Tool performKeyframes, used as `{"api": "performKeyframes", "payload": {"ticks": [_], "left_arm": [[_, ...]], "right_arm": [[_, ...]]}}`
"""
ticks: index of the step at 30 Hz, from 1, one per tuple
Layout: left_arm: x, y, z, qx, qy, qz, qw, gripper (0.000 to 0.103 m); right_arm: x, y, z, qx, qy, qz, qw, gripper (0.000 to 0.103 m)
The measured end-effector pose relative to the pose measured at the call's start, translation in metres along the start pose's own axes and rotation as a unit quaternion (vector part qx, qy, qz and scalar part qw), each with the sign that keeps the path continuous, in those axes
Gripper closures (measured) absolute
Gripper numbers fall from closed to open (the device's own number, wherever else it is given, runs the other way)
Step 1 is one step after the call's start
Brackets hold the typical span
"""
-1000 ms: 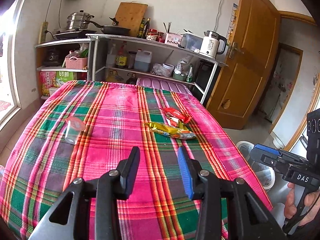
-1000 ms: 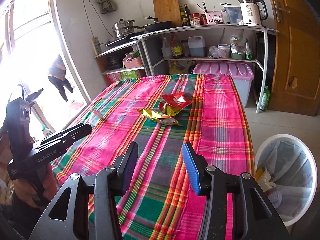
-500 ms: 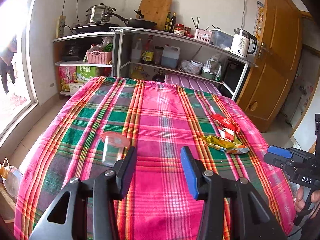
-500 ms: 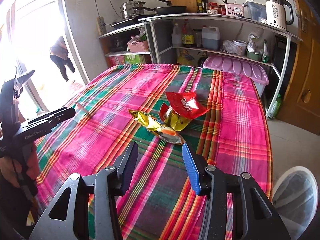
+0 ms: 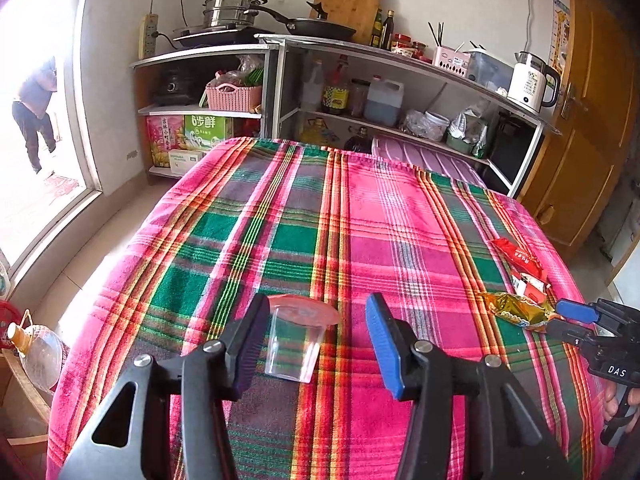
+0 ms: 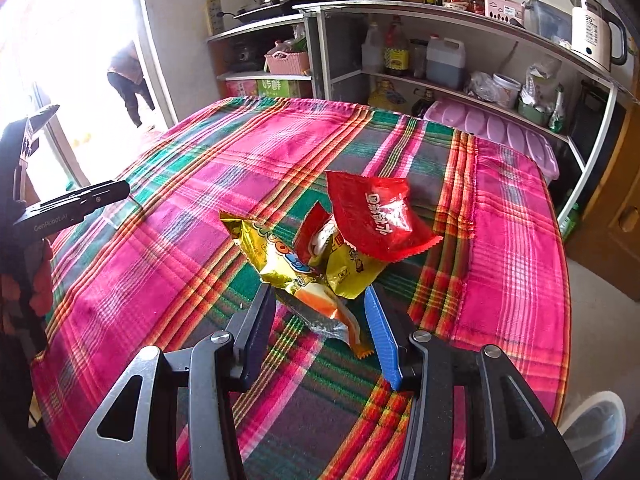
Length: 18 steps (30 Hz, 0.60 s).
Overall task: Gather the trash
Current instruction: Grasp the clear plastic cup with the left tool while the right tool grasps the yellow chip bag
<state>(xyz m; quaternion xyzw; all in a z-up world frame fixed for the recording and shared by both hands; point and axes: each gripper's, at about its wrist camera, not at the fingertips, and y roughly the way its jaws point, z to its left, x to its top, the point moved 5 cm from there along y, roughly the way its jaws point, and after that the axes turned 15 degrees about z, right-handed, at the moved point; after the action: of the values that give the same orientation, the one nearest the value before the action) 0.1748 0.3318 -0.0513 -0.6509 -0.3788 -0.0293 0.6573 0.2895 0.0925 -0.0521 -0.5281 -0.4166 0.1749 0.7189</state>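
A clear plastic cup (image 5: pixel 294 344) with a reddish peeled lid stands on the plaid tablecloth (image 5: pixel 360 220). My left gripper (image 5: pixel 316 336) is open, its fingers on either side of the cup, not touching it. A gold snack wrapper (image 6: pixel 288 268), a yellow wrapper and a red wrapper (image 6: pixel 376 212) lie in a pile. My right gripper (image 6: pixel 320 320) is open, with the gold wrapper's near end between its fingers. The pile (image 5: pixel 520 296) and the right gripper (image 5: pixel 580 316) also show at the right in the left wrist view.
A white bin (image 6: pixel 596 436) with a liner stands on the floor right of the table. Kitchen shelves (image 5: pixel 400 80) with pots, bottles and a kettle stand behind the table. A wooden door (image 5: pixel 592 120) is at the right. A person is outside the window at the left.
Both grippers have moved forward and down. The left has swung left until the cup stands between its fingers. The right has closed in on the wrapper pile.
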Motion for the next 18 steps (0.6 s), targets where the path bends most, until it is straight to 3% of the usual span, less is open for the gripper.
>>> {"api": "performKeyframes", "payload": {"ticks": [5, 8, 10, 11, 16, 18], "left_arm": [[-0.004, 0.019, 0.001, 0.013, 0.002, 0.039, 0.9991, 0.051], [-0.005, 0.017, -0.001, 0.010, 0.003, 0.035, 0.9993, 0.051], [-0.006, 0.015, -0.004, 0.007, 0.008, 0.033, 0.9994, 0.056], [-0.007, 0.015, -0.006, 0.005, 0.011, 0.035, 0.9993, 0.061], [-0.012, 0.011, -0.019, -0.007, 0.023, 0.035, 0.9991, 0.062], [-0.016, 0.009, -0.027, -0.015, 0.031, 0.033, 0.9989, 0.062]], "right_arm": [[0.002, 0.013, 0.000, -0.001, -0.003, 0.016, 1.000, 0.056], [0.001, 0.014, 0.002, 0.006, -0.003, 0.018, 1.000, 0.056], [0.002, 0.015, 0.003, 0.009, -0.001, 0.020, 1.000, 0.056], [0.001, 0.015, 0.003, 0.008, 0.001, 0.019, 1.000, 0.062], [-0.005, 0.011, 0.005, 0.018, 0.011, 0.016, 1.000, 0.086], [-0.009, 0.007, 0.008, 0.021, 0.014, 0.012, 1.000, 0.089]]}}
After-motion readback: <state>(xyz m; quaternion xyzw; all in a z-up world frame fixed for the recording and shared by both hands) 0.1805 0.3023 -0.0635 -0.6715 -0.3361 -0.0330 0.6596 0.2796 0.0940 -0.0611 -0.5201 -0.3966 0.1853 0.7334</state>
